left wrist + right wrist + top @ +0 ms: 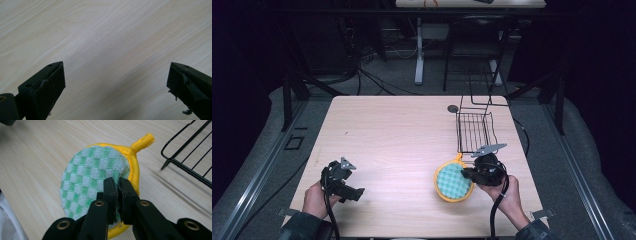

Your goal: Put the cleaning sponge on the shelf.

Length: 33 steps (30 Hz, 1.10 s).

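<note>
Room: dark all around, grey floor with cables, metal frame legs and a second desk at the back of the high view.
Table: pale wood-grain tabletop [402, 135], lit up nicely, mostly bare.
Pot holder: round green-and-white checked cloth pot holder with a yellow rim and yellow hanging loop [453, 181], lying near the front right of the table. In the right gripper view [92, 177] you can see the checked face turned up toward the camera, one edge lifted a bit, loop pointing away toward the rack.
Rack: black wire rack [474, 129] sitting just behind the pot holder on the right side of the table, apart from it as far as I can tell. Its corner also pokes in at the top right of the right gripper view [190, 152].
Right gripper: right gripper [468, 174] [118, 185] is at the pot holder's right edge, jaws pinched together on the near edge of the cloth, so it's grasping the pot holder. Person's hand is wrapped around the body behind it.
Left gripper: left gripper [360, 192] [116, 82] sits over at the front left, well apart from everything else. Jaws spread wide, nothing between them, just bare wood below.
Small stuff: little dark round disc [453, 108] on the table near the rack's back left corner, can't tell what it is.
</note>
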Motion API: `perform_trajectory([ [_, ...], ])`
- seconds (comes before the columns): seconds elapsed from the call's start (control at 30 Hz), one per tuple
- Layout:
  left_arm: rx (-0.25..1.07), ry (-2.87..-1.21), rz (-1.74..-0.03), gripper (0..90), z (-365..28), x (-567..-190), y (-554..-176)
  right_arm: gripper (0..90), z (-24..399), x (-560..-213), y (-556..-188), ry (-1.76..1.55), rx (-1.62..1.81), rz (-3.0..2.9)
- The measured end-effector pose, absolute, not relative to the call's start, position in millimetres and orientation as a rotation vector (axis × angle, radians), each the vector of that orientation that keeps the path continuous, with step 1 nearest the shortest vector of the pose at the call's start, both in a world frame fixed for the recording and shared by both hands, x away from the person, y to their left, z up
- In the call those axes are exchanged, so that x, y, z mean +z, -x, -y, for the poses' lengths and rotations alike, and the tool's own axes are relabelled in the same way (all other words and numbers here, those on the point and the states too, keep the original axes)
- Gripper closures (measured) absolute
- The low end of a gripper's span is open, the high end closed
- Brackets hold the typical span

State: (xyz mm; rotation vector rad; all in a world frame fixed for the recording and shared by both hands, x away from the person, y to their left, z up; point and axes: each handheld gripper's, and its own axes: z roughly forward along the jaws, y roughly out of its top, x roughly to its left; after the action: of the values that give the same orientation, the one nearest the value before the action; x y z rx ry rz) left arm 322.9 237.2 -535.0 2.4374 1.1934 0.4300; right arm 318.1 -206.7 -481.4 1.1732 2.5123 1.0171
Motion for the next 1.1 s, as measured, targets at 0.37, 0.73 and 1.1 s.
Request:
perform_trajectory([
  [0.37,0.435,-2.436,-1.2,1.9,-236.6,-535.4,-323.0,85.5,215.7,-469.0,-318.5,-1.164,1.04,-2.443],
  [0.73,0.43,-2.441,-1.198,1.9,-236.5,-535.1,-323.3,85.5,226.7,-455.5,-320.6,-1.164,1.047,-2.371],
  [1.1,0.436,-2.438,-1.2,1.9,-236.6,-535.3,-323.1,85.5,238.4,-445.7,-329.8,-1.184,1.049,-2.29],
])
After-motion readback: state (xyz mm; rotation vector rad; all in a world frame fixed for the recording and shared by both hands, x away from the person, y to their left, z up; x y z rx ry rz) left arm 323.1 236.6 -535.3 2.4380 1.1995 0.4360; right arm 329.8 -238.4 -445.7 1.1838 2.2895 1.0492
